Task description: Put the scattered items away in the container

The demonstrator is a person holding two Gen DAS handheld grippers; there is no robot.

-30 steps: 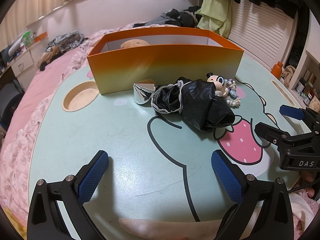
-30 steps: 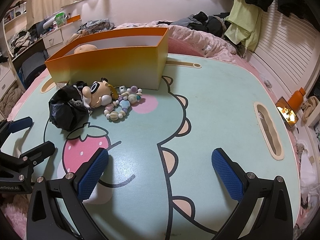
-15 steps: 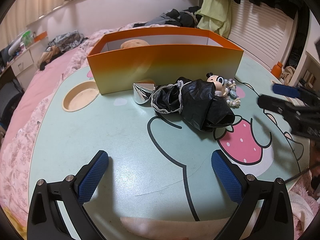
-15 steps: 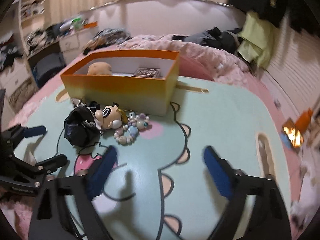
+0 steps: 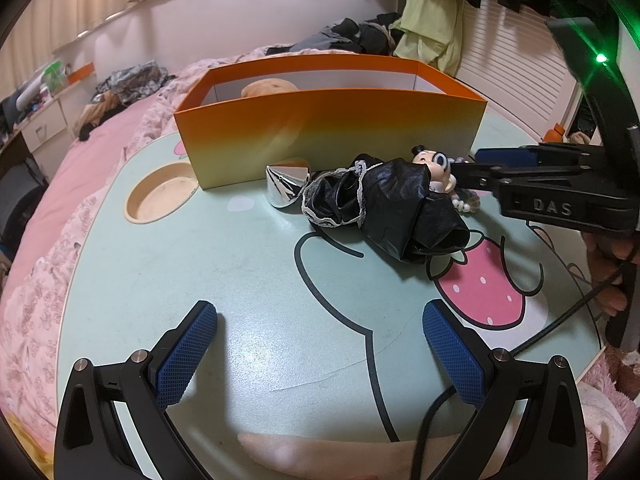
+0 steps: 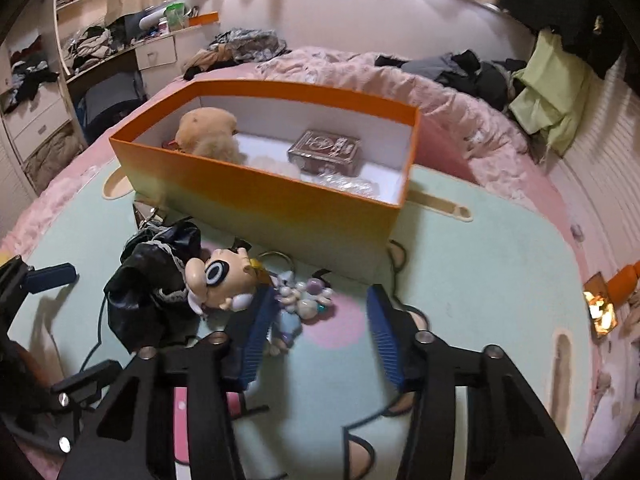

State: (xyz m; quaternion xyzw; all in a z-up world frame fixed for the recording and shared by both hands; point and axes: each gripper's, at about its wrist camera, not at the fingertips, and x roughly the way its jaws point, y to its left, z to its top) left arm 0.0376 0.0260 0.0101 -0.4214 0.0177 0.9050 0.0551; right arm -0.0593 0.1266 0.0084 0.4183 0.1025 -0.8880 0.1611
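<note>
The orange box (image 6: 280, 200) sits in the upper middle of the right wrist view, open-topped, with a plush toy (image 6: 204, 128) and a dark red tin (image 6: 326, 152) already inside. That is likely why the rest is gathered just in front of its near wall. There, in the centre-left, lie a big-eyed doll (image 6: 218, 280), a crumpled black bag (image 6: 148, 280) and a beaded charm (image 6: 306, 300).

The right gripper (image 6: 318, 336) hovers low over the charm, jaws closing with the beads between them, though the pads do not yet press on anything (apparently lining up a pick).

In the left wrist view, the left gripper (image 5: 320, 356) waits at the bottom edge, jaws spread wide and empty above the table (image 5: 248, 280), probably keeping clear.
</note>
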